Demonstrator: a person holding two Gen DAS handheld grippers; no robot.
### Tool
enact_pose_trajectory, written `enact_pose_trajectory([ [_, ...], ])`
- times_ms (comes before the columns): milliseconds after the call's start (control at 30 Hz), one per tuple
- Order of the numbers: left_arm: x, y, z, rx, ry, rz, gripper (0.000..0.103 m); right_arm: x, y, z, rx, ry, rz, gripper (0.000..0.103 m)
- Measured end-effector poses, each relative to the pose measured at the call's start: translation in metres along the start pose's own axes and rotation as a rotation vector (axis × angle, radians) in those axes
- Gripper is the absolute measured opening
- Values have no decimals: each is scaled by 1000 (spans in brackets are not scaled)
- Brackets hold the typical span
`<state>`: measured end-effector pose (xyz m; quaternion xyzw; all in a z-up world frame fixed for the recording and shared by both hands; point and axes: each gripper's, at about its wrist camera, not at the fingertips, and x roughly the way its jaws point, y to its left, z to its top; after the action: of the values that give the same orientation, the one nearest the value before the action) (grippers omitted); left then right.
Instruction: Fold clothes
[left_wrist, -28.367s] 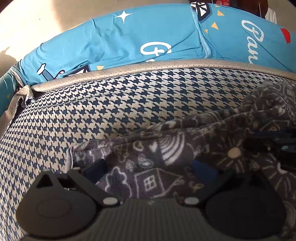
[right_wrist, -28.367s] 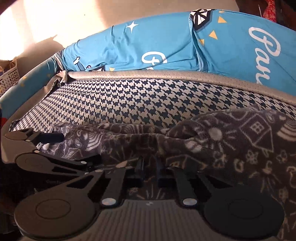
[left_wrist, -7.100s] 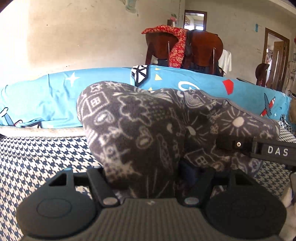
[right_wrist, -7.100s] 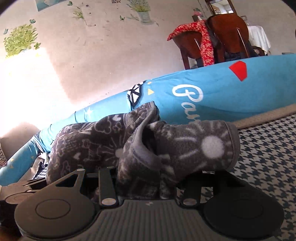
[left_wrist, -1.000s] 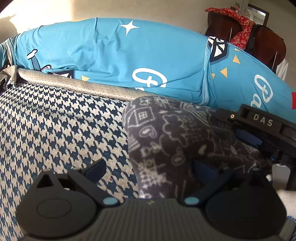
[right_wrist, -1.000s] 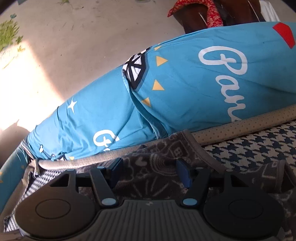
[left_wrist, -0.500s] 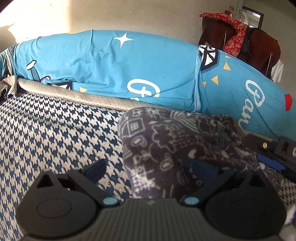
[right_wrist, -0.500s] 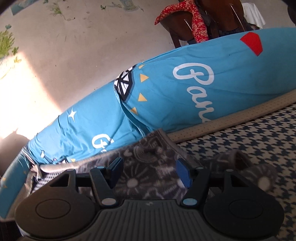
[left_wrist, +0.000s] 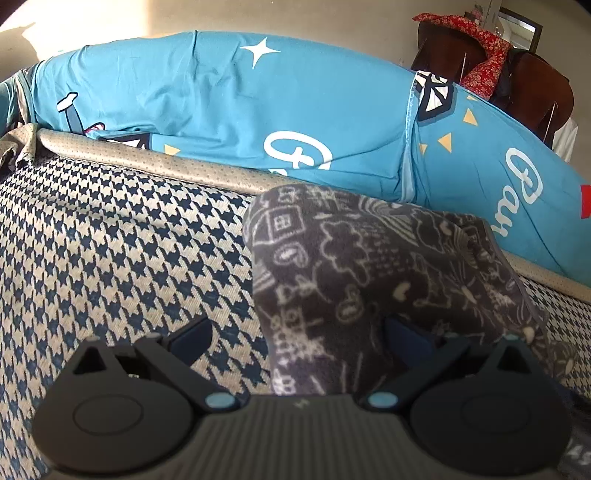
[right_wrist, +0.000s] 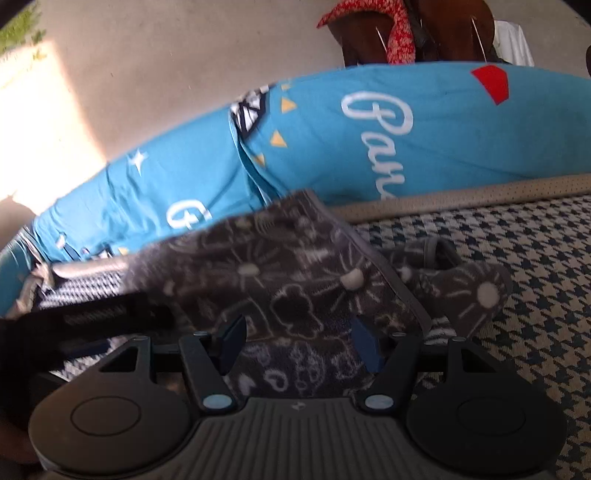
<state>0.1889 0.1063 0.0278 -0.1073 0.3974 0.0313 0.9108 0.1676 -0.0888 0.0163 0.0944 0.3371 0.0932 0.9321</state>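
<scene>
A dark grey fleece garment (left_wrist: 369, 266) printed with white doodles of houses, clouds and suns lies bunched on a seat cushion (left_wrist: 110, 251) covered in blue-and-cream houndstooth cloth. Along the back of that cushion runs a tan dotted edging (left_wrist: 184, 168), and behind it stand two bright blue pillows (left_wrist: 229, 107) with white stars, script lettering and small orange triangles.

In the left wrist view, the left tongs (left_wrist: 295, 334) stand wide apart. The left-hand finger hangs over bare houndstooth, clear of the fleece, while the right-hand finger (left_wrist: 406, 338) lies against or partly under the folded fleece. The fleece fills only the right half of the gap, so nothing is clamped.

In the right wrist view, the right tongs (right_wrist: 297, 341) are also apart, with the fleece (right_wrist: 288, 295) spread between and beyond the two blue pads (right_wrist: 365, 345). A grey hemmed edge of the garment runs diagonally past the right pad, and a rolled sleeve or leg end (right_wrist: 472, 295) with a sun print lies on the cushion to the right. The pads do not visibly press the cloth. At the left edge of this view a dark blurred bar, seemingly the other tool, crosses low over the cushion.

Behind the pillows are a plain wall (right_wrist: 147, 74) with a sunlit patch and a dark wooden chair (left_wrist: 532, 92) draped with red patterned cloth (left_wrist: 480, 55).
</scene>
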Motion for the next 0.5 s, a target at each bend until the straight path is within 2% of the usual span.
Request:
enact_pose_trajectory([
  [167, 3, 1, 0, -8, 8, -2, 103, 11, 13, -4, -92, 8, -46, 66],
  [400, -10, -4, 0, 15, -5, -10, 103, -13, 7, 6, -38, -18, -2, 65],
  [500, -23, -5, -1, 31, -29, -13, 103, -27, 3, 10, -49, -38, -15, 66],
])
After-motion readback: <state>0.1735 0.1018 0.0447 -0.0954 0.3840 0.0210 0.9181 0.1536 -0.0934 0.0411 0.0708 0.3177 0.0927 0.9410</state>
